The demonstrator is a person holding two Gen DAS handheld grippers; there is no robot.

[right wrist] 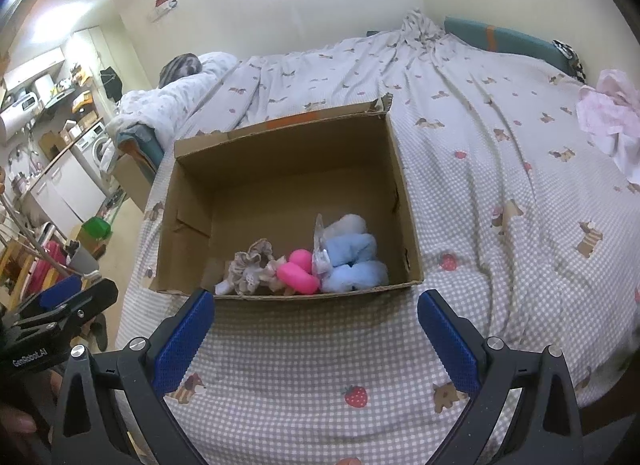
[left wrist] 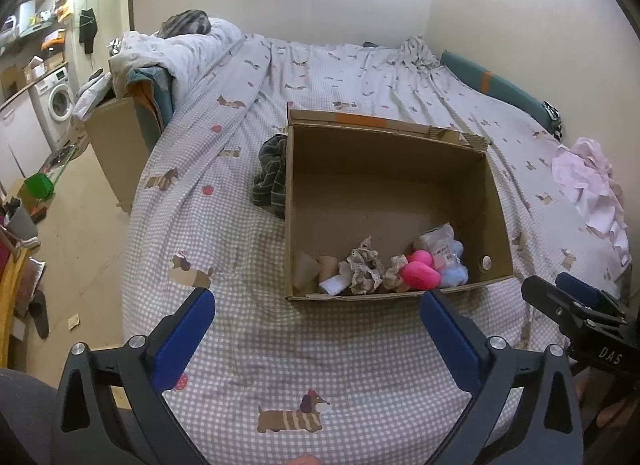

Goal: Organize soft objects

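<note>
Cardboard box (left wrist: 390, 201) open-topped on the bed (left wrist: 280, 345), mid-mattress, just ahead of both tools. Soft items bunched along the near wall inside: pink plush pieces (right wrist: 298, 271), light blue fluffy bundle (right wrist: 354, 261), beige frilly scrunchie (right wrist: 252, 263), small white piece (left wrist: 334, 285), wrapped whitish pack (left wrist: 438, 239). Rest of the box floor bare. Still outside: dark striped garment (left wrist: 272, 177) crumpled against the box's left wall, pink-white cloth (left wrist: 588, 185) well apart at the right edge of the bed.

Left gripper (left wrist: 318, 329) spread wide, nothing between the blue pads, hovering over checked sheet short of the box. Right gripper (right wrist: 316, 331) likewise spread and empty, near the front wall.

Judged partway done: small items boxed, two larger cloths probably left to collect. Striped garment looks closest for the left tool. Possibly more loose pieces out of view, cannot tell.
</note>
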